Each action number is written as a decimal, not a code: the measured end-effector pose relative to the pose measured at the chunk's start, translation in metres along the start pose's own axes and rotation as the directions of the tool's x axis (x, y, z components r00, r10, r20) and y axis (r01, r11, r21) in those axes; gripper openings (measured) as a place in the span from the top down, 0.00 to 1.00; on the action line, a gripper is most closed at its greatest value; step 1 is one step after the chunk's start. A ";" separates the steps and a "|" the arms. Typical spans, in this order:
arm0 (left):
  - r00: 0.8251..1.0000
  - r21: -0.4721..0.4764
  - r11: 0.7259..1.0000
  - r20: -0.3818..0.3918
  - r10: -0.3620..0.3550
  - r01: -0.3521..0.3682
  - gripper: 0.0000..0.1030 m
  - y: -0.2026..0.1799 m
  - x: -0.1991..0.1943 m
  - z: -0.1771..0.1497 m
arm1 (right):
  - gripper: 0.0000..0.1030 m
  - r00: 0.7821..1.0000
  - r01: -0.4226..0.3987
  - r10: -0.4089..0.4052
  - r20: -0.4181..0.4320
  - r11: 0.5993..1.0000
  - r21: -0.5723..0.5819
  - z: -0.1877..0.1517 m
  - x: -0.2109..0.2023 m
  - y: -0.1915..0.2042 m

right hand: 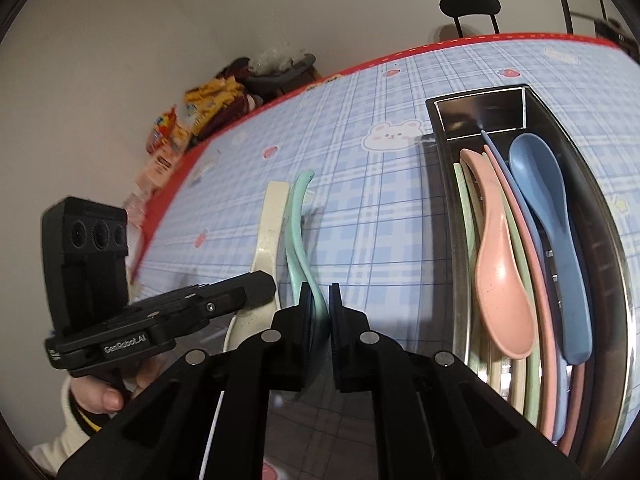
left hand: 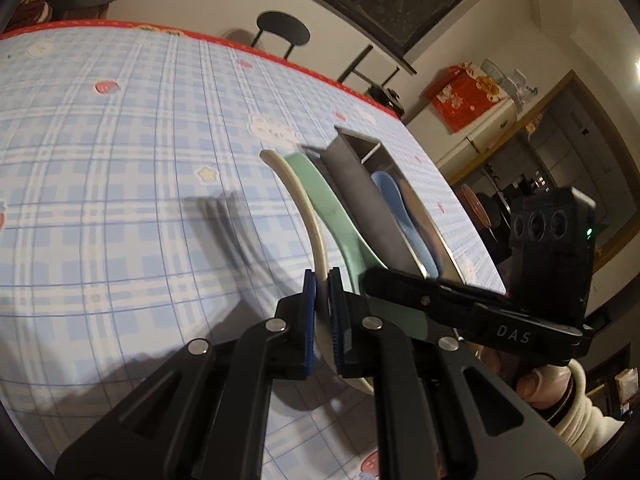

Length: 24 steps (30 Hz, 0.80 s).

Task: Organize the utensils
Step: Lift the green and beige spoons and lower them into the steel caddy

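From my left wrist camera, the left gripper (left hand: pixel 321 280) is closed tight on the neck of a cream spoon (left hand: pixel 308 216), whose handle arcs away toward the middle of the table (left hand: pixel 120 160). Just to its right lies a green spoon (left hand: pixel 332 208), and the right gripper (left hand: pixel 370 280) reaches in across it from the right edge of the frame. Beyond both, near the table's far right edge, sits the steel utensil tray (left hand: pixel 352 184), seen from its side wall, with a blue spoon (left hand: pixel 396 204) showing inside.

From my right wrist camera, the right gripper (right hand: pixel 320 298) is pinched shut on the green spoon (right hand: pixel 300 232), handle pointing away from me. The cream spoon (right hand: pixel 268 236) lies just beside it on the left, with the left gripper (right hand: pixel 260 284) clamped over its bowl end. Off to the right, the utensil tray (right hand: pixel 444 200) already holds a pink spoon (right hand: pixel 500 264), the blue spoon (right hand: pixel 556 240) and several thin sticks, chopsticks I'd guess, packed along its length.

My read: both remaining spoons are gripped and the carrying step is starting. Next I need to bring each one over the tray's near wall, line it up lengthwise with the others, and let go one at a time so my two tools don't collide over the narrow opening.
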State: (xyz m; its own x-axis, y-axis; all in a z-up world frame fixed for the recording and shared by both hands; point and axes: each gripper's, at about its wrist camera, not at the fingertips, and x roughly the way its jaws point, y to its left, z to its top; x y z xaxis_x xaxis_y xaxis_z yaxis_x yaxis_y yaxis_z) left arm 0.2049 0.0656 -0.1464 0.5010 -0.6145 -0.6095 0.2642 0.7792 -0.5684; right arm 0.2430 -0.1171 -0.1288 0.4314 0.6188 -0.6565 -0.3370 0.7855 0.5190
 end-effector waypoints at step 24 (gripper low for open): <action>0.996 0.090 0.992 0.021 0.086 -0.088 0.90 -0.143 0.058 0.013 | 0.91 0.950 -0.068 0.050 0.309 0.997 0.046 -0.011 -0.125 -0.108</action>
State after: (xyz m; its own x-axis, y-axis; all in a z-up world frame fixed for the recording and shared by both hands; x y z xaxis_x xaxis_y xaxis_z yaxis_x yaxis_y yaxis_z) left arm 0.2070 -0.0793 -0.0929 0.5389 -0.5423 -0.6446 0.2923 0.8381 -0.4607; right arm 0.2163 -0.2789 -0.1088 0.6512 0.6265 -0.4283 -0.3263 0.7406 0.5873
